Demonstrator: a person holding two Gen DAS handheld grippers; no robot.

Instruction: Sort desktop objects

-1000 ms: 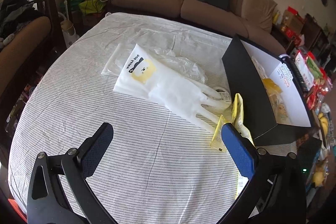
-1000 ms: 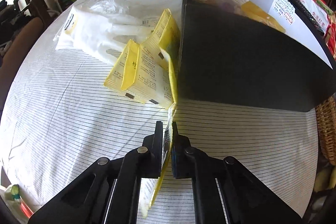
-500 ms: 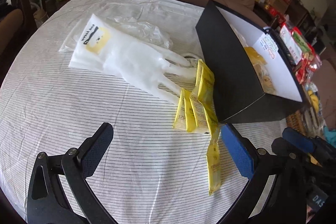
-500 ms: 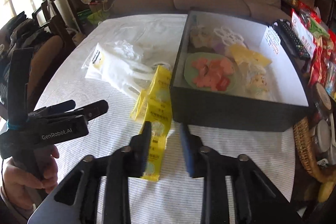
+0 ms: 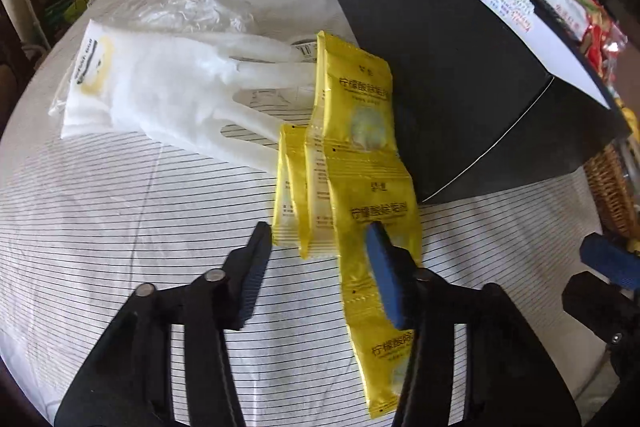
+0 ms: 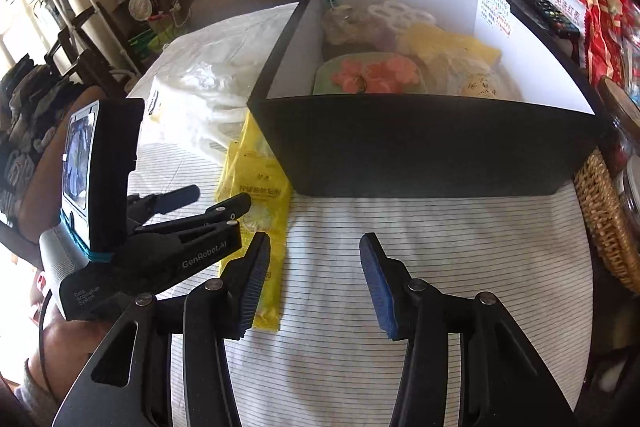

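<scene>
Packets: I see the yellow sachet strip (image 5: 362, 163) lying on the striped counter (image 5: 120, 219), its far end against the black box (image 5: 460, 87).
Left tool (image 5: 320, 259): my jaws are closing astride the strip's near part, pads not yet pressing it.
Right tool (image 6: 314, 267): released, nothing between its jaws.
Doing it well: I'd pinch one packet's flat middle, then lift slowly so the chain trails clear over the box wall.
Count: one strip, several joined packets; one white glove (image 5: 168, 95); one box.

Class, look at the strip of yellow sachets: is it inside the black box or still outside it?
Outside. The strip of yellow sachets lies on the striped tablecloth, against the outer wall of the black box, which already holds other items.
</scene>
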